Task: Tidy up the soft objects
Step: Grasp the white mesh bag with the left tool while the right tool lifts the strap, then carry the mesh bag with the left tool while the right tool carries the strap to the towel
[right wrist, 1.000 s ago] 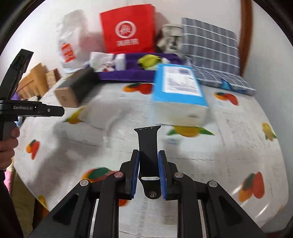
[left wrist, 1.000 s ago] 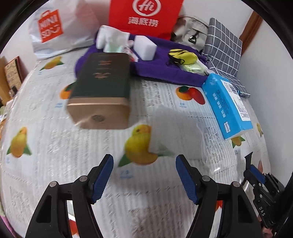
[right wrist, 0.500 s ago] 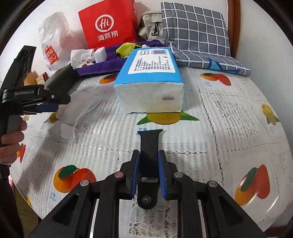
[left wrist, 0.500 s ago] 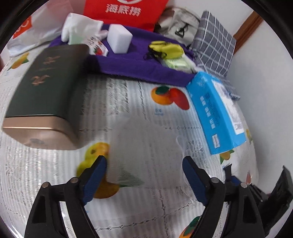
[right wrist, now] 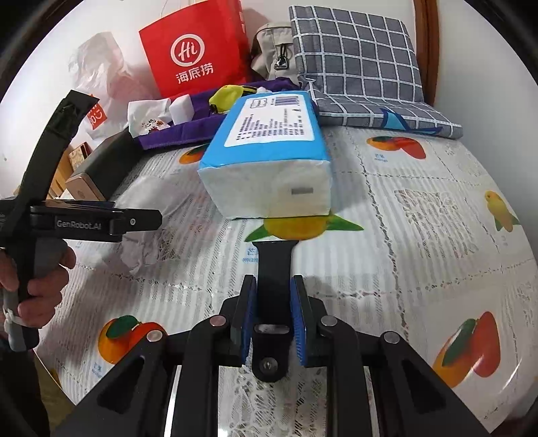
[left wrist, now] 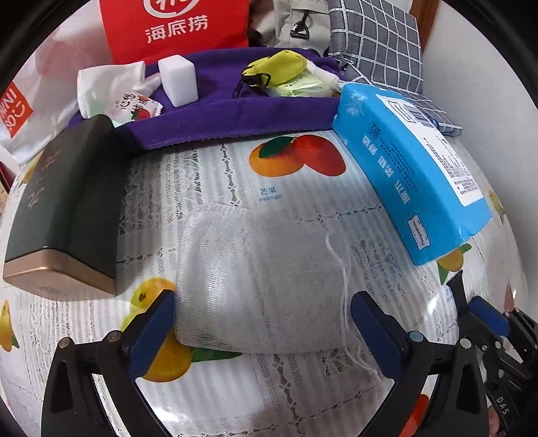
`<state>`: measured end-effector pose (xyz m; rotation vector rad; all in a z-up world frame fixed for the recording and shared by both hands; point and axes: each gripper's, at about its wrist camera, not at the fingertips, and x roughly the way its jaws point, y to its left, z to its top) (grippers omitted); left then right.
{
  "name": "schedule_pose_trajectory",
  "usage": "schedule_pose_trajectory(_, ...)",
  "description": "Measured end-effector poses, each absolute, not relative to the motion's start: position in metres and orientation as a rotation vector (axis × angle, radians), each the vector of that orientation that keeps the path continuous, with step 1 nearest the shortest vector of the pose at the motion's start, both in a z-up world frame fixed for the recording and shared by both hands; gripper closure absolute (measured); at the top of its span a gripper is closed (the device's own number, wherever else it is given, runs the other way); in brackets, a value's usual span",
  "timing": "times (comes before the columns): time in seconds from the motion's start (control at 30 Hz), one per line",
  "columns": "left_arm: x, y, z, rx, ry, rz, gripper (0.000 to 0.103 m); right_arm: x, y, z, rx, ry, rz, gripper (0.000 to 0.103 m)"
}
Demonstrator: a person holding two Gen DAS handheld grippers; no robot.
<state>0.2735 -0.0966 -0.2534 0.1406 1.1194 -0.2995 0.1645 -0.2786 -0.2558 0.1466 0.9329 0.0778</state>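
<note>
Left gripper [left wrist: 262, 322], lower centre: jaws just widened, spread either side of white mesh pouch [left wrist: 259, 282], pads not pressing. Right gripper [right wrist: 274, 319], lower centre, pinches black strap [right wrist: 274, 269].

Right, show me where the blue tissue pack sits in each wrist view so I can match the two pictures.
Left wrist view: the blue tissue pack lies at the right, running diagonally from the purple cloth toward the lower right.
Right wrist view: the pack is at upper centre, its white end facing the camera.
Shared landmark: the red paper bag standing behind the purple cloth.
</note>
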Motion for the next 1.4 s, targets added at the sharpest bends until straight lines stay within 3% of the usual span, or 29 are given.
schedule_pose_trajectory(0.13, 0.267, -0.099, -0.250, 0.175, 1.092, -0.289, 0.021, 0.163, -0.281, -0.258, 0.147, 0.922, 0.079, 0.073)
schedule_pose_trajectory(0.33, 0.261, -0.097, -0.244, 0.171, 1.096, -0.316, 0.065, 0.166, -0.272, -0.260, 0.094, 0.903, 0.058, 0.072)
schedule_pose_trajectory(0.4, 0.259, -0.092, -0.243, 0.155, 1.104, -0.327, 0.082, 0.165, -0.271, -0.260, 0.092, 0.891, 0.054, 0.080)
schedule_pose_trajectory(0.47, 0.256, -0.086, -0.242, 0.131, 1.117, -0.344, 0.086, 0.165, -0.271, -0.260, 0.087, 0.889, 0.057, 0.082)
schedule_pose_trajectory(0.67, 0.242, -0.061, -0.237, 0.060, 1.130, -0.339, 0.091, 0.159, -0.273, -0.253, 0.125, 0.896, 0.073, 0.082)
schedule_pose_trajectory(1.4, 0.201, -0.002, -0.188, -0.102, 1.075, -0.353, 0.092, 0.139, -0.246, -0.185, 0.152, 0.837, 0.093, 0.082)
